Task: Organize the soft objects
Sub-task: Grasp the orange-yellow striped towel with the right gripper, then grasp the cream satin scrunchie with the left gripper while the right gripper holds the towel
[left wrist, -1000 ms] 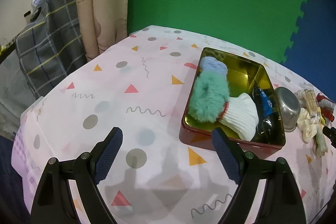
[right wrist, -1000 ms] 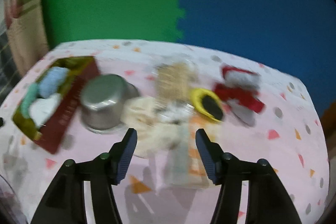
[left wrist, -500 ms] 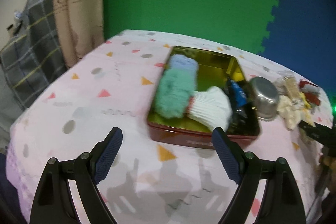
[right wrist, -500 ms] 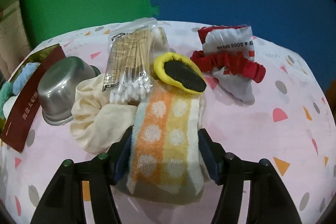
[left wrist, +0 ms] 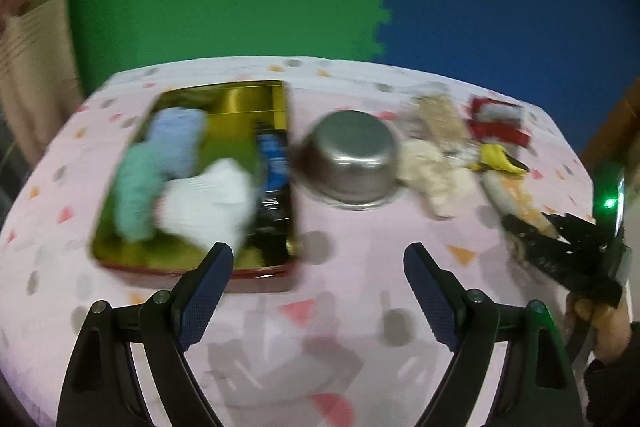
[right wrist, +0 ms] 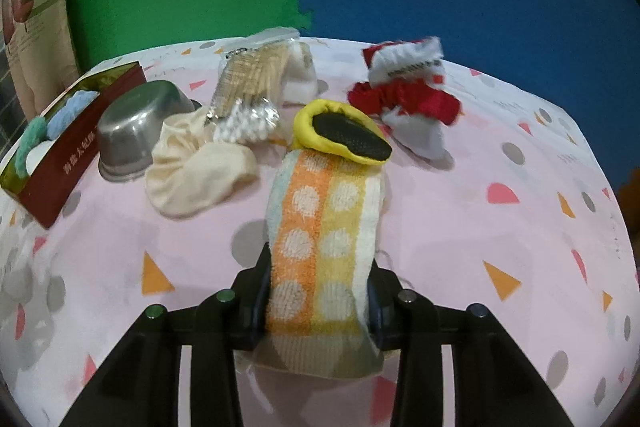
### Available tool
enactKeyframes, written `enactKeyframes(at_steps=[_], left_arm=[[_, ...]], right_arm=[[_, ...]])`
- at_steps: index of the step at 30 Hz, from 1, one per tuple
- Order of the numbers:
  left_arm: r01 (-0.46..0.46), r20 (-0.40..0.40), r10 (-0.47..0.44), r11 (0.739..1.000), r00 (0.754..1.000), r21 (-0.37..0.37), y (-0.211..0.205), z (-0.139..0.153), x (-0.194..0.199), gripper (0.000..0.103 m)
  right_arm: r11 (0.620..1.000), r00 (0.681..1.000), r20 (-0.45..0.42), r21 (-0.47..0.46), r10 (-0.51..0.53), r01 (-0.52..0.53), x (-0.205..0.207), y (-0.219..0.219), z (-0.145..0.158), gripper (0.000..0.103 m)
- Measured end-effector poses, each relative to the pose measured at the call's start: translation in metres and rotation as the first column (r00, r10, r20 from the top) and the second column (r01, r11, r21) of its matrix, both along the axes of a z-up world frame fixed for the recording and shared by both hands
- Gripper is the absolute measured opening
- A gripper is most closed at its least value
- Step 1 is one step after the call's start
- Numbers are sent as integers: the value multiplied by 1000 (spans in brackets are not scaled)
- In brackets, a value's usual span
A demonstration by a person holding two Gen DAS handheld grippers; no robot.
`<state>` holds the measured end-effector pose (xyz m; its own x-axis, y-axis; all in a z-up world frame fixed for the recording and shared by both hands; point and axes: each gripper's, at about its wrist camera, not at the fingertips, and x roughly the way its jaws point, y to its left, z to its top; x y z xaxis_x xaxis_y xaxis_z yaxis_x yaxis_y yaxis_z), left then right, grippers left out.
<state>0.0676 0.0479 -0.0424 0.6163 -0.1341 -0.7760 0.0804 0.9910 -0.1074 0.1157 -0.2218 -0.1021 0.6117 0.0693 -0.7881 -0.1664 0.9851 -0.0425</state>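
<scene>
Right gripper (right wrist: 318,311) closing on the rolled dotted towel (right wrist: 320,239), low and central in the right wrist frame; pads already against both flanks of the roll, near its lower end. Left gripper (left wrist: 316,285) spread wide with nothing between the pads, hanging over bare tablecloth (left wrist: 360,307) below the tin (left wrist: 280,273) and steel bowl (left wrist: 350,163).

Long axis of the towel running straight up the frame, far end touching or overlapping the yellow slipper sock (right wrist: 340,131).

Likely trouble: a grip so close to one end could let the free length droop or unroll on lifting. Could also drag the sock along if the terry snags. Could shove the cream sock (right wrist: 200,175) just left of it.
</scene>
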Motion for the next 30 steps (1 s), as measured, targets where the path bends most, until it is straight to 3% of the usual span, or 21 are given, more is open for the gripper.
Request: enactKeyframes(at_steps=[5,11,20,26,30], left_arm=[[94,-9,-94,996,996,9,-45,-3,14,85],[165,-60,-165,986,984,-4,-86,-20,39,85],[169,-110,-167,986,980,9,-120,-44,74,84],[148,-122,-142,988,982,39,-131,-59,95,75],[157,-150,-150,987,977,38,-133,-68,103,50]], right_arm=[[1000,1000,6,6,-24,24,-12,-22,0,39],[996,999,15,81,-37,36,-19,-36,-2,39],[992,1000,7,120,-30,29,-18,-41,-4,41],[992,1000,7,121,-30,29,-18,-41,-4,41],[992,1000,7,120,-30,29,-18,-41,-4,42]])
